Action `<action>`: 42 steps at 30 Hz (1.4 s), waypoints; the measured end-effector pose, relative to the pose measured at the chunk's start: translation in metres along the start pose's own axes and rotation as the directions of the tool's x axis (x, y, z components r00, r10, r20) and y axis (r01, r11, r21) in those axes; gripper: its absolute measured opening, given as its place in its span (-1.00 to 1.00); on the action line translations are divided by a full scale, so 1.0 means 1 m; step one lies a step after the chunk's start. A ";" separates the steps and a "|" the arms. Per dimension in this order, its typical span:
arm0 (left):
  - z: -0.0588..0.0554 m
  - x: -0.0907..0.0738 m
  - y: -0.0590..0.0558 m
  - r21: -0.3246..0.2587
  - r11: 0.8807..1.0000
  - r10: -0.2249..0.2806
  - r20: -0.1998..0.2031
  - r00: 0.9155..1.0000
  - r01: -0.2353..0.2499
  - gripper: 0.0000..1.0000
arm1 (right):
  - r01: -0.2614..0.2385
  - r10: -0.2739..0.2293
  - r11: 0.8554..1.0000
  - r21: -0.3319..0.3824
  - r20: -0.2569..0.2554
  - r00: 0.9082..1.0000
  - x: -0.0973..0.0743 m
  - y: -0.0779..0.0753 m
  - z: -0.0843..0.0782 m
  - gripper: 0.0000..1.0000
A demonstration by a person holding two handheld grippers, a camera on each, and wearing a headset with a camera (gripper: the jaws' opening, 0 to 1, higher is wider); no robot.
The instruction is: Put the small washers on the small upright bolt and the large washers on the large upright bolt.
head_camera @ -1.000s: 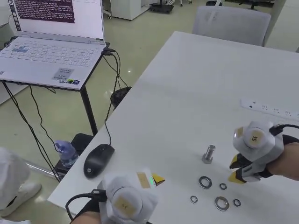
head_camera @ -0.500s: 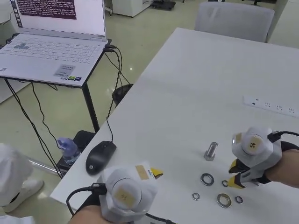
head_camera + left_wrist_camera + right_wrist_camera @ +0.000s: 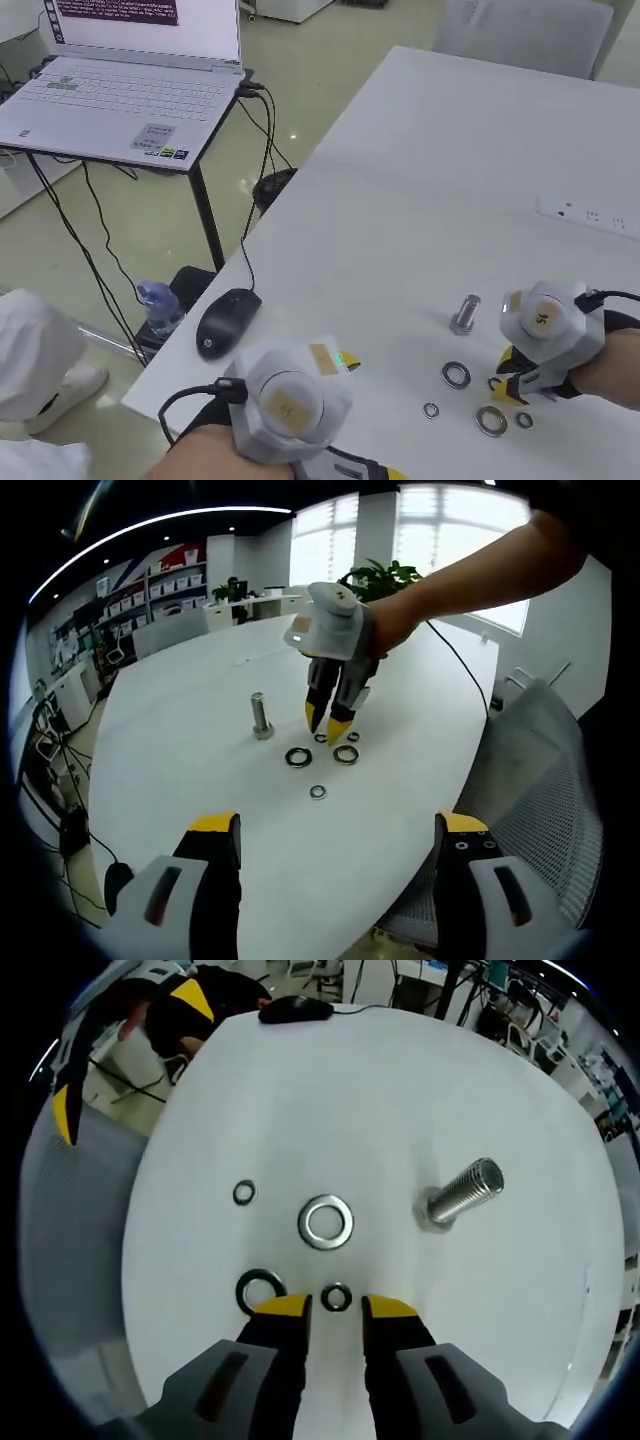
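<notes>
One silver bolt [image 3: 465, 313] stands upright on the white table [image 3: 420, 180]. In front of it lie two large washers [image 3: 456, 375] [image 3: 491, 421] and small washers [image 3: 431, 410] [image 3: 524, 420]. My right gripper [image 3: 508, 384] points down at them, jaws a narrow gap apart. In the right gripper view its fingertips [image 3: 285, 1305] flank a small washer [image 3: 336, 1297] lying on the table, with a large washer [image 3: 325, 1221] and the bolt [image 3: 460, 1195] beyond. My left gripper [image 3: 338, 825] hangs wide open with nothing in it near the table's front edge, facing the right gripper [image 3: 330, 722].
A black mouse [image 3: 225, 320] lies at the table's front left corner, its cable running off the edge. A white power strip [image 3: 590, 215] sits at the far right. A laptop [image 3: 130, 90] stands on a stand left of the table, and a chair [image 3: 530, 35] at the far end.
My right gripper has come down and nearer, from beside the bolt to over a small washer. The left gripper has kept its place; the head camera has shifted.
</notes>
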State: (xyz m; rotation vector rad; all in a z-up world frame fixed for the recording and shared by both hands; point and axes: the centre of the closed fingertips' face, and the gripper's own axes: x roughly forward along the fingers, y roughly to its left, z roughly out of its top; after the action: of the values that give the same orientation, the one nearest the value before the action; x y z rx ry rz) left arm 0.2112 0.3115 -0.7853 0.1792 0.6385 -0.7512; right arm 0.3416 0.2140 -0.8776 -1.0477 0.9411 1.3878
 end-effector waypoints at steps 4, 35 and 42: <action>0.001 0.000 0.000 0.002 1.000 0.001 -0.001 1.000 -0.001 0.56 | 0.000 0.000 1.000 0.003 -0.005 1.000 0.000 0.000 0.000 -0.58; 0.003 -0.009 -0.008 0.016 1.000 -0.005 -0.002 1.000 0.005 0.41 | 0.015 -0.013 0.999 0.050 -0.049 0.999 0.000 0.000 -0.003 -0.74; 0.004 -0.010 -0.005 0.025 1.000 0.007 -0.007 1.000 -0.007 0.39 | 0.021 -0.018 0.997 0.079 -0.039 0.999 -0.006 0.000 -0.007 -0.74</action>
State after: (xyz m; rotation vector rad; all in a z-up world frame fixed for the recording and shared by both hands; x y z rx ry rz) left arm 0.2045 0.3119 -0.7756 0.2069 0.6352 -0.7527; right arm 0.3422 0.2055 -0.8736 -1.0238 1.0040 1.3079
